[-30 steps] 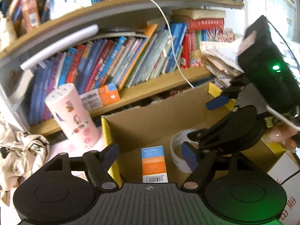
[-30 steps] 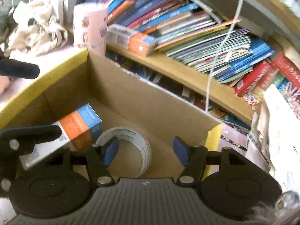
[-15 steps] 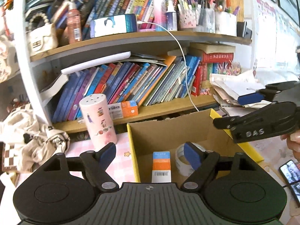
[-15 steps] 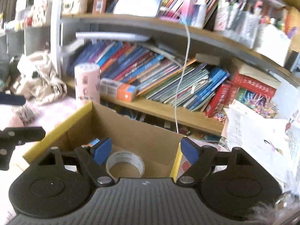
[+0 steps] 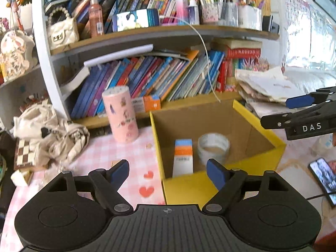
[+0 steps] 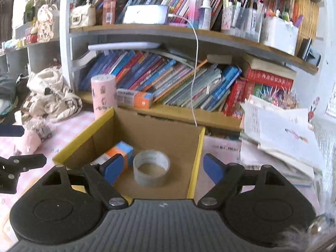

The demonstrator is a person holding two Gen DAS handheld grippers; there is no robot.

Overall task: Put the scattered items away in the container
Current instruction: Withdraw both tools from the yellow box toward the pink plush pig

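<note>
The yellow box (image 5: 220,185) holds a carton (image 5: 183,157) beside a tape roll (image 5: 213,147). Both the left gripper (image 5: 168,171) and the right gripper (image 6: 162,168) gape, grasping nothing.

Box (image 5: 220,183) yellow outside, brown cardboard inside. Carton (image 5: 183,157) in it banded blue, orange, white. Tape roll (image 5: 213,147) greyish-clear. Cylinder (image 5: 121,115) pink with small cartoon prints. Bench (image 5: 134,157) cloth pink-white checked with red hearts. Tool pads (image 5: 216,173) blue, arms black.
</note>
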